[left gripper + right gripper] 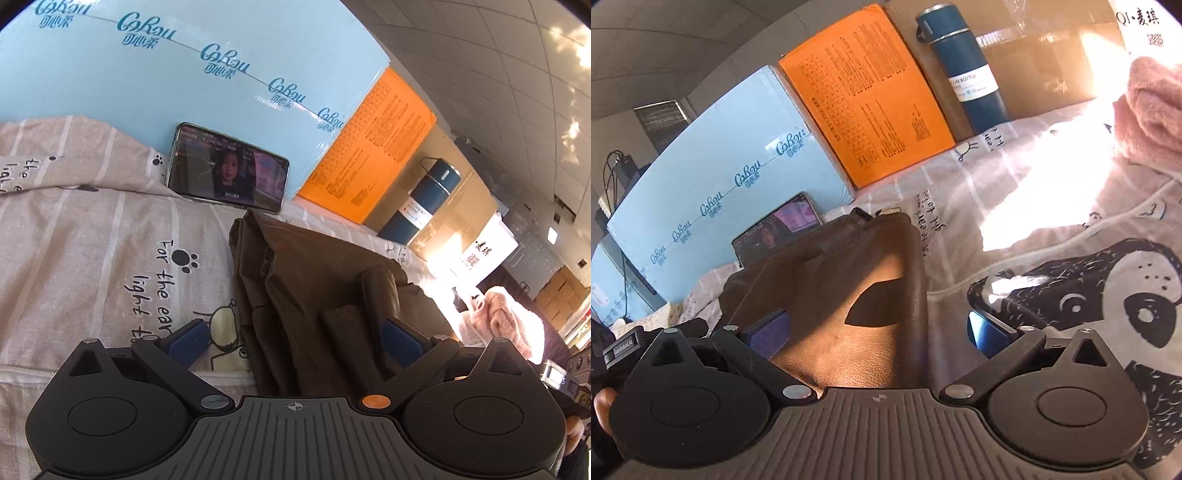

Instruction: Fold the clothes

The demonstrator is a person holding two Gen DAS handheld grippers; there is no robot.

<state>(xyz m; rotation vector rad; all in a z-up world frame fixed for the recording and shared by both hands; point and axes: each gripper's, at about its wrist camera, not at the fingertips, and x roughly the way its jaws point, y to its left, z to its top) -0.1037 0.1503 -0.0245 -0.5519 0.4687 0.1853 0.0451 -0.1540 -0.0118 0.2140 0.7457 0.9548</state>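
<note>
A dark brown garment (317, 280) lies folded in a narrow pile on the patterned grey bedsheet (96, 251). My left gripper (295, 341) is open, its blue pads on either side of the garment's near end, low over it. In the right wrist view the same brown garment (849, 280) lies between the open right gripper's (877, 330) blue pads, its near part under the jaws. Neither gripper holds cloth that I can see.
A phone (227, 170) playing video leans on a light blue box (184, 74). An orange box (864, 88), a blue bottle (967, 70) and a cardboard box (1045, 62) stand along the back. A pink fluffy garment (1152, 107) lies at the right.
</note>
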